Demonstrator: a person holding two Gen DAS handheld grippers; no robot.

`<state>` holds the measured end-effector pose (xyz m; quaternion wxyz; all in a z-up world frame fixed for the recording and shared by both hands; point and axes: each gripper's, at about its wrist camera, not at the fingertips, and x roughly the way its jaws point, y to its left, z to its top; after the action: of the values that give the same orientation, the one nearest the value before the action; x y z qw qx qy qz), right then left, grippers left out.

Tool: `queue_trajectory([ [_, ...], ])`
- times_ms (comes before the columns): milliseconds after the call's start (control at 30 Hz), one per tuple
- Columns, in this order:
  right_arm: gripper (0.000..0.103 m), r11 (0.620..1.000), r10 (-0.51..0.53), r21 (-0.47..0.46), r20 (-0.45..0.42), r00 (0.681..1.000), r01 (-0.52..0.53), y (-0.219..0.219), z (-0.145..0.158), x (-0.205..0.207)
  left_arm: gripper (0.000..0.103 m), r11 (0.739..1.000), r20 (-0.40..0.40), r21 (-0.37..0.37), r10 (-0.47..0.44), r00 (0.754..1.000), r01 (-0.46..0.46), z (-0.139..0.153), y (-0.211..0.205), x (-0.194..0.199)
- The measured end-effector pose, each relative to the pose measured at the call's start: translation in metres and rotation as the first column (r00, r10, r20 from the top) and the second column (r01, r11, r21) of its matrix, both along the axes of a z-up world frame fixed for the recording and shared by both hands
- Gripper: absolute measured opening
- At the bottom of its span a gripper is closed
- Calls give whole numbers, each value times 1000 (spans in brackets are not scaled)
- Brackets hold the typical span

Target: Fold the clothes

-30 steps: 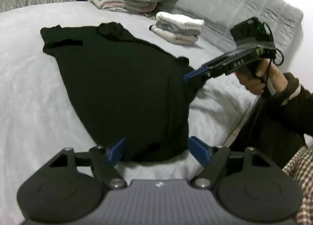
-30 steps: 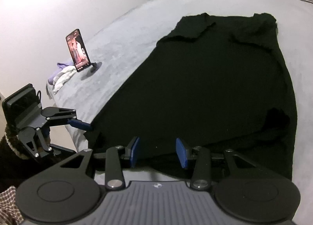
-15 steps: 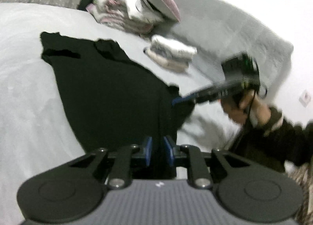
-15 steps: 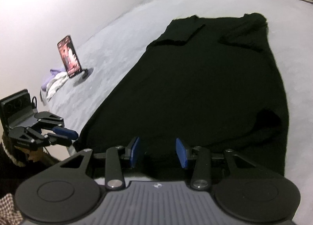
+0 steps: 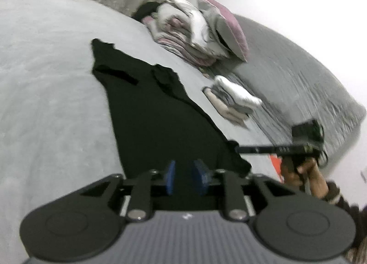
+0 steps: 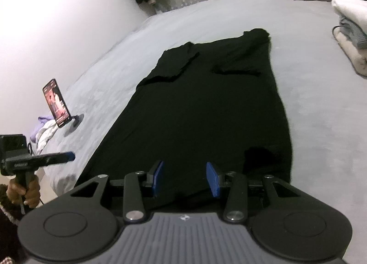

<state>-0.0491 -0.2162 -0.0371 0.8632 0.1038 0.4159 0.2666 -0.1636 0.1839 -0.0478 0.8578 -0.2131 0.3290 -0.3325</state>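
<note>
A black garment (image 6: pixel 206 108) lies spread flat on the grey bed (image 6: pixel 325 126), sleeves folded in at the far end. My right gripper (image 6: pixel 186 178) hovers over its near hem, blue pads apart with cloth below them but not pinched. In the left wrist view the right gripper (image 5: pixel 237 149) tips toward the garment's right corner. My left gripper (image 5: pixel 184 178) has its jaws opening, with the black garment (image 5: pixel 160 126) showing beyond the gap and nothing pressed between the pads. Seen from the right wrist, the left gripper (image 6: pixel 70 156) sits just off the garment's left corner, by the bed edge.
Folded clothes (image 5: pixel 231 101) and a heap of bedding with a pillow (image 5: pixel 201 32) sit at the headboard side. A phone on a stand (image 6: pixel 56 102) and a small bundle of cloth (image 6: pixel 44 130) are near the bed's left edge. A person's hands hold both grippers.
The left jaws went from wide open to nearly shut, then parted again, and that gripper rolled and slid sideways. The right gripper drew back a little. The garment lies as before.
</note>
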Motion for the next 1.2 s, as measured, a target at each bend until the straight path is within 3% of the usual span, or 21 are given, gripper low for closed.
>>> queue_trajectory([
  [33,41,1000,-4,1,-1,1000,4,-1,0,1,51,1000,12,7,-25,1000,25,2,-2,-3],
  [167,41,1000,-6,0,-5,1000,6,-1,-1,2,58,991,12,35,-128,992,127,0,-16,-9],
  [333,41,1000,-1,-1,2,1000,1,1,0,2,58,968,-70,114,-217,974,224,-13,-37,-10],
  [500,41,1000,-20,-16,15,1000,20,-4,2,2,58,962,-89,100,-245,965,254,-18,-40,-12],
  [600,41,997,-72,-16,39,997,73,-19,8,3,54,960,-96,88,-256,962,265,-20,-39,-14],
  [633,42,996,-92,-14,48,995,93,-25,11,4,47,959,-102,89,-262,960,271,-22,-40,-15],
  [667,42,994,-111,-12,56,992,112,-31,13,4,32,957,-110,92,-266,958,277,-24,-42,-14],
  [733,43,988,-150,-13,71,986,151,-42,17,5,17,957,-116,98,-263,958,274,-26,-43,-13],
  [867,44,976,-200,-75,86,976,206,-57,17,8,17,976,-80,62,-202,976,207,-21,-33,-10],
  [1067,45,972,-186,-132,77,980,195,-58,11,10,16,995,-59,-15,-100,993,99,-11,-14,0],
  [1100,45,973,-178,-137,77,981,188,-56,11,9,19,994,-71,-23,-111,991,109,-11,-13,1],
  [1167,45,973,-168,-143,79,983,178,-54,11,9,42,989,-90,-28,-149,985,147,-11,-14,0],
  [1200,45,974,-165,-145,80,983,176,-53,11,9,47,987,-81,-16,-159,984,158,-10,-14,-1],
])
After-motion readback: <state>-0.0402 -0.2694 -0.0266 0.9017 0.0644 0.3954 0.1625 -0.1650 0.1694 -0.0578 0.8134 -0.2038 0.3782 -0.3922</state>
